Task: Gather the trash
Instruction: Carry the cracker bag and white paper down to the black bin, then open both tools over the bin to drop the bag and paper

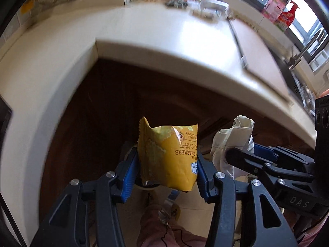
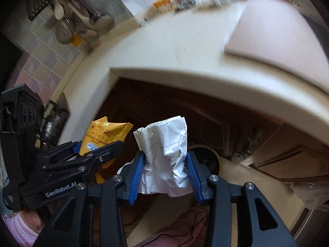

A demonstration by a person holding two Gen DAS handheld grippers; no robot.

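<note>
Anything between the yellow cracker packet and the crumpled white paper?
Only one black finger of the left tongs, seen in the right wrist view; yellow cracker packet and crumpled white paper don't touch.

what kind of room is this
Most likely a home kitchen: a cream countertop over dark wooden cabinets, a sink tap by the window, and utensils hanging on a tiled wall.

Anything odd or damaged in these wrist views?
Nothing alarming. The yellow cracker wrapper in the left gripper is torn open at its top; the white paper in the right gripper is crumpled. Both look like trash.
</note>
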